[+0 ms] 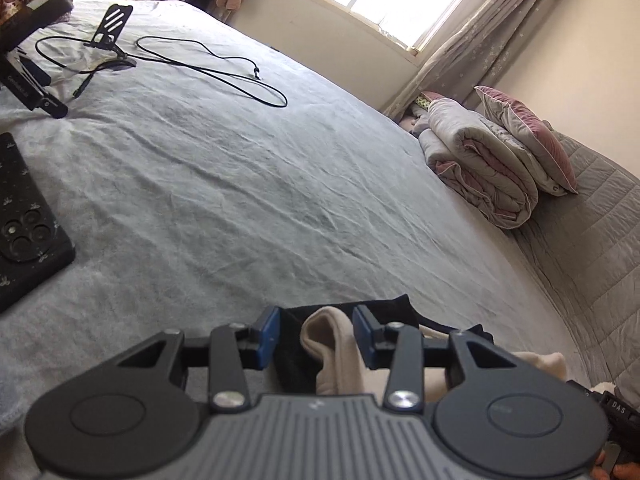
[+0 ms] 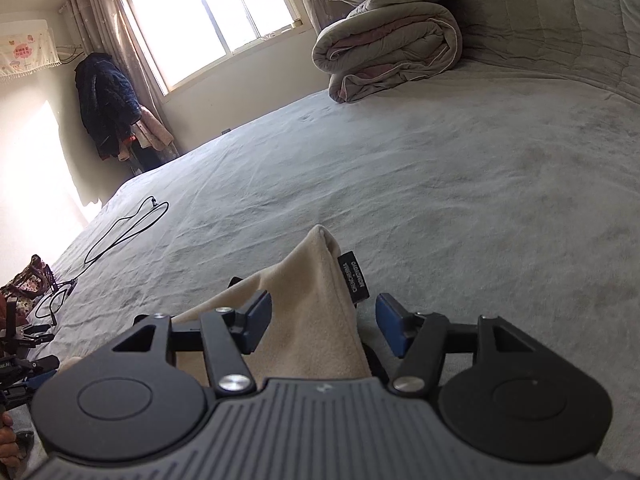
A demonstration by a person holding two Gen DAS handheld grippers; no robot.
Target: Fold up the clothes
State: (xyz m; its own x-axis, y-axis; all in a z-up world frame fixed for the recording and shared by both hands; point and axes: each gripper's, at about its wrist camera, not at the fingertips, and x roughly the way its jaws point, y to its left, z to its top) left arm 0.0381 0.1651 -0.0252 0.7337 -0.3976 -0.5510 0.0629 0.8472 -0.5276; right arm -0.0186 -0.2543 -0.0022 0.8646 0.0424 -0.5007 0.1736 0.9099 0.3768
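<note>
The garment [image 1: 332, 344], beige fleece with a black outer layer, lies bunched at the near edge of the grey bed [image 1: 248, 184]. The left claw [image 1: 316, 334] stands partly open, with a beige fold rising between its blue pads; whether they pinch it I cannot tell. The right claw [image 2: 324, 326] is spread wide over the garment [image 2: 316, 300], the cloth lying between its fingers, nearer the left pad, a black label just beside.

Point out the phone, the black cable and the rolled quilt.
phone [image 1: 28, 236]: left wrist view, on its back by the camera lenses.
black cable [image 1: 224, 70]: left wrist view, on a loop lying on the bedsheet.
rolled quilt [image 2: 392, 40]: right wrist view, on its outer fold.
</note>
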